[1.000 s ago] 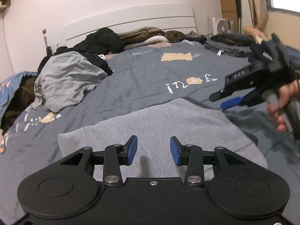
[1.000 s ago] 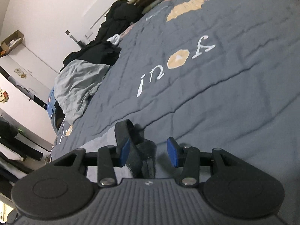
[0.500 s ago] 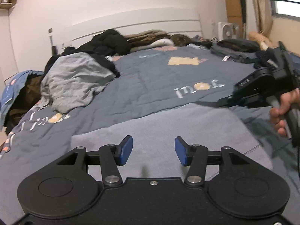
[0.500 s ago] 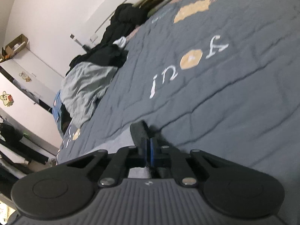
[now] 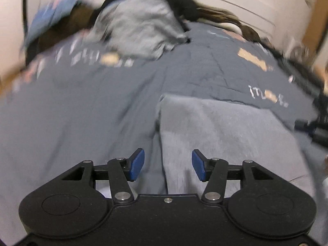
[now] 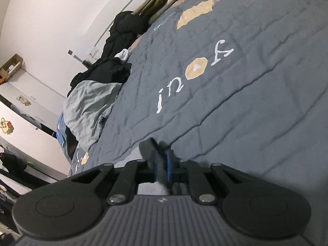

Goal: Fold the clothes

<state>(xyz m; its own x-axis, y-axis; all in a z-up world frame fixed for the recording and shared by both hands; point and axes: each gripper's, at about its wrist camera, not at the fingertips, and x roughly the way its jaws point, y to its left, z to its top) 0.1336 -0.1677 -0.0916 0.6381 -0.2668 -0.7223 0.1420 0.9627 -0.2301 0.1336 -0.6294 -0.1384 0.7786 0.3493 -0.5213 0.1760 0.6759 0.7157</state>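
The folded grey fleece garment (image 5: 221,135) lies flat on the dark grey quilted bedspread (image 5: 102,102). The left gripper (image 5: 168,165) hovers over its left edge, blue pads apart, gripping nothing (this view is blurred). The right gripper (image 6: 161,165) is clenched on a dark corner of that garment.
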